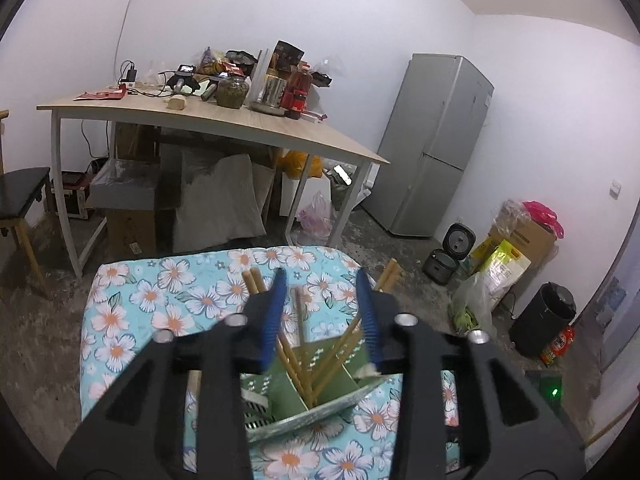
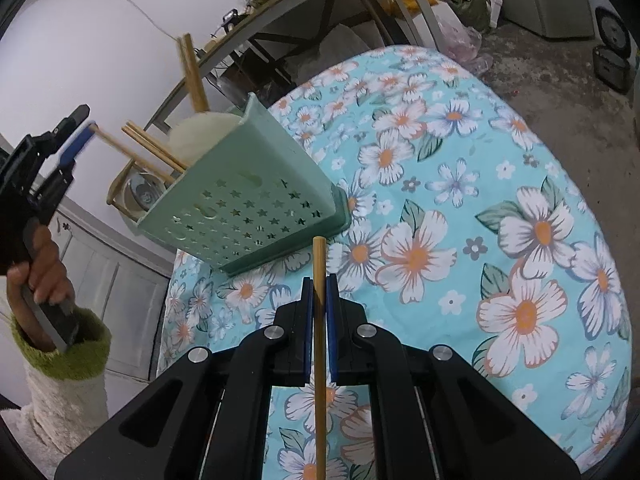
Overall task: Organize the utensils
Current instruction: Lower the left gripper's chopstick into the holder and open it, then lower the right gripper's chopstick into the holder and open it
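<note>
1. Left wrist view: the left gripper (image 1: pixel 322 276) is hovering over the green utensil holder (image 1: pixel 320 396), its blue fingers (image 1: pixel 276 312) standing wide apart and gripping nothing. The holder is sitting directly below and between them on the floral cloth (image 1: pixel 160 300), with wooden chopsticks (image 1: pixel 298 336) already leaning in its compartments and poking up into the gap.

2. Right wrist view: the right gripper (image 2: pixel 319 280) is clamping a single chopstick (image 2: pixel 319 320), whose long axis is running straight forward along the fingers. The holder (image 2: pixel 248 196) is lying ahead and to the left of the tip, mouth facing up-left, so this hand likely needs to swing left.
</note>
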A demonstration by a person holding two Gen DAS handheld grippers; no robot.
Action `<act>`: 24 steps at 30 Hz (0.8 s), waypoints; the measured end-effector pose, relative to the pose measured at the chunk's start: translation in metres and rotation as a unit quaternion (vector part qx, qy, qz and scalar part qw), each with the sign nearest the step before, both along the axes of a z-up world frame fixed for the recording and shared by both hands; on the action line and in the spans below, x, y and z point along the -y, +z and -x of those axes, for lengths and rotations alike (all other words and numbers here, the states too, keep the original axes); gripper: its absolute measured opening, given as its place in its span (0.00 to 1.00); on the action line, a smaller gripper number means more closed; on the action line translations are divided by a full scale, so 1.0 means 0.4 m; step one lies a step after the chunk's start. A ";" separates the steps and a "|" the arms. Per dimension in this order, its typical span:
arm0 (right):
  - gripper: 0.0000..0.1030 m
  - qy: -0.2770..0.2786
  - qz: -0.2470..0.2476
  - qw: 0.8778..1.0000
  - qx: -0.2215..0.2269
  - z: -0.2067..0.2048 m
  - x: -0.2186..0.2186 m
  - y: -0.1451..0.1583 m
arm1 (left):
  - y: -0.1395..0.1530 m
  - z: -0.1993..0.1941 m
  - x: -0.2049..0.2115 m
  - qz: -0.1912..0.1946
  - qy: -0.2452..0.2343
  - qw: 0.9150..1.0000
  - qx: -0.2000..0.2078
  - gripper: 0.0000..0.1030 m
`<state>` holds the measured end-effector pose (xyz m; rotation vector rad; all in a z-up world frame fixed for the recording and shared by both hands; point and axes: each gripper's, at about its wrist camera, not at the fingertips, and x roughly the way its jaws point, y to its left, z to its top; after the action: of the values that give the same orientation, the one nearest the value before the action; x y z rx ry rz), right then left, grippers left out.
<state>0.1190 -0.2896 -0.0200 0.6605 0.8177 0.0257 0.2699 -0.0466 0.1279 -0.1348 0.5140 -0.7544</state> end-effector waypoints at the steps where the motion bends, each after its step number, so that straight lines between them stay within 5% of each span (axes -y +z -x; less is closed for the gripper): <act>1: 0.06 0.000 0.003 1.000 0.004 0.004 0.000 0.009 | -0.001 0.008 -0.004 -0.001 0.000 1.000 0.001 0.37; 11: 0.06 0.028 0.051 0.993 0.105 0.005 -0.018 0.224 | -0.036 0.110 -0.118 0.011 0.021 1.000 0.004 0.62; 24: 0.06 0.058 0.135 0.957 0.250 -0.116 -0.104 0.554 | -0.247 0.212 -0.264 -0.028 0.043 0.997 -0.057 0.67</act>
<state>0.1655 -0.2482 0.2016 0.3211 0.3581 0.1782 0.1853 0.0588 0.0290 -0.1468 0.6343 -0.6506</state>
